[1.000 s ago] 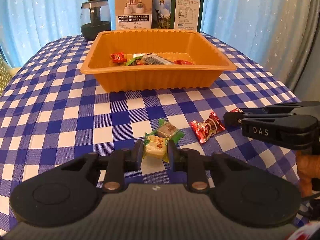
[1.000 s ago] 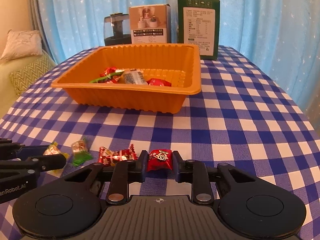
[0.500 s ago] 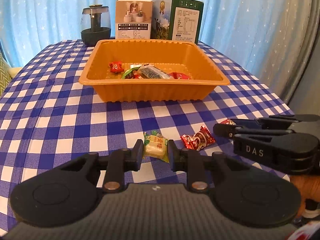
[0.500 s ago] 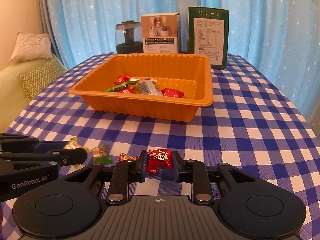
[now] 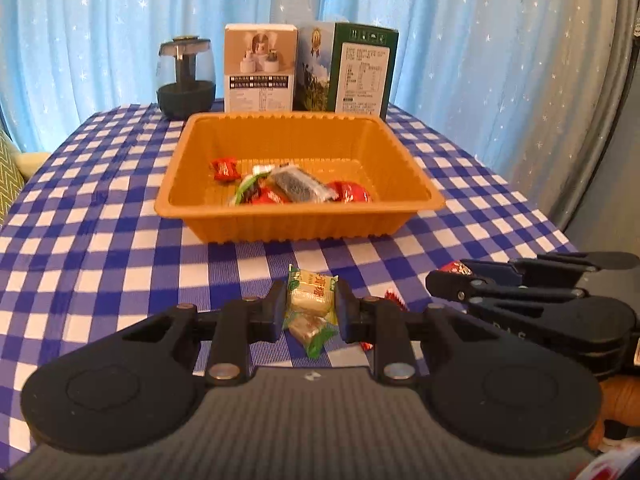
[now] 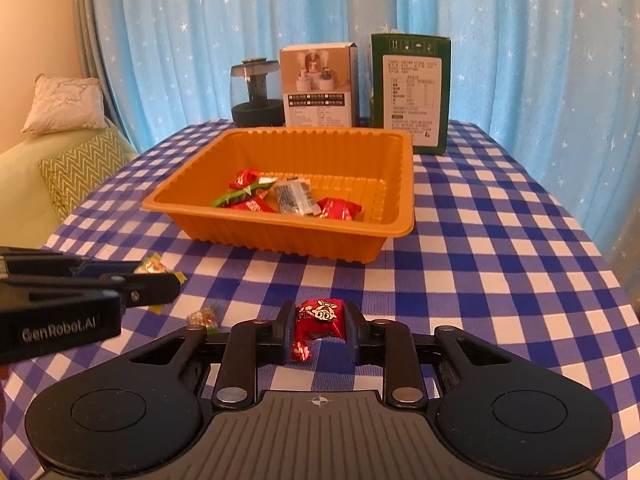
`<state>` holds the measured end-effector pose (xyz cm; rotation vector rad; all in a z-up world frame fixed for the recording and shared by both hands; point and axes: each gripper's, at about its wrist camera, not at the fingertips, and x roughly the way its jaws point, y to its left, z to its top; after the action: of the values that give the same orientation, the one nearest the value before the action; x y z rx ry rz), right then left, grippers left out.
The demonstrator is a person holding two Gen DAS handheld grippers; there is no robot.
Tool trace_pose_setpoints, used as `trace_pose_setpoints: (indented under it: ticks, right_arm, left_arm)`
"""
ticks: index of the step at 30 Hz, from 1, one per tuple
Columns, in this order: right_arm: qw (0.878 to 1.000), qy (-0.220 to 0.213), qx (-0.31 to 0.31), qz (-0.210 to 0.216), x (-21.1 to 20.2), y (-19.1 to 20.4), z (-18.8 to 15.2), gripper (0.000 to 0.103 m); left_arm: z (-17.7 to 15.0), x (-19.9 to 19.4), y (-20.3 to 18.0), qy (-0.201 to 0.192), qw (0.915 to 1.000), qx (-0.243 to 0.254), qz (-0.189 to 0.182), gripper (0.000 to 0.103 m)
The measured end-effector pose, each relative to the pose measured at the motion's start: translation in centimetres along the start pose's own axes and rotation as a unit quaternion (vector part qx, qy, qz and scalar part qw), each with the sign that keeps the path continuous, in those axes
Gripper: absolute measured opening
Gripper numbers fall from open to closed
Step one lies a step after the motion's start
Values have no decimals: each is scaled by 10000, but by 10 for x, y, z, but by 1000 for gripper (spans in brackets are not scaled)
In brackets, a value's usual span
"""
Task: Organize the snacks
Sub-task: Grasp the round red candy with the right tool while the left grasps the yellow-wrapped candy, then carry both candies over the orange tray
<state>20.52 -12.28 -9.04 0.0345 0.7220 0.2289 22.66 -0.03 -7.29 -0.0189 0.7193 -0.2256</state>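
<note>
An orange tray [image 5: 280,228] [image 6: 280,236] stands mid-table and holds several wrapped snacks [image 5: 296,188] [image 6: 292,196]. My left gripper [image 5: 311,304] is shut on a pale yellow candy with green wrapper ends [image 5: 310,294], held above the cloth in front of the tray. My right gripper [image 6: 318,326] is shut on a red wrapped candy [image 6: 320,316], also raised. A green-wrapped candy [image 5: 314,332] [image 6: 204,316] and a red candy [image 5: 394,298] lie on the cloth below. The right gripper shows at the right of the left wrist view [image 5: 520,292], the left gripper at the left of the right wrist view [image 6: 80,292].
A blue-and-white checked cloth [image 6: 500,248] covers the table. A dark glass jar [image 5: 186,76], a white box [image 5: 260,68] and a green box [image 5: 356,72] stand behind the tray. A sofa with cushions [image 6: 72,160] is left of the table. Blue curtains hang behind.
Both grippers have risen from the table with their candies held, so the tray's inside shows more. The green candy and a red candy stay on the cloth.
</note>
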Motion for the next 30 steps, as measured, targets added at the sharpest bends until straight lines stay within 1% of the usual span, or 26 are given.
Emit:
trace_pose_setpoints:
  ticks: [8,13,21,25,30]
  right_arm:
    - [9993,-358,-70,11,-14,-4,25,26]
    - [9989,-460,-58,34,-13,-5,41,26]
    - [9983,-578,-45,60,-1,-6,66,26]
    - [9983,-575,26,103,11,-8,77,26]
    - [9985,-517,-68,141,31,-7,90,26]
  left_arm:
    - [27,-11,6,-204,9998,-22,20,23]
    - [49,-13,13,-355,9993,-68,82,23]
    - [83,1,25,-516,9985,-140,118,23]
    - [92,12,32,-517,9984,-172,152,23]
    - [100,28,42,-480,9983,-231,227,23]
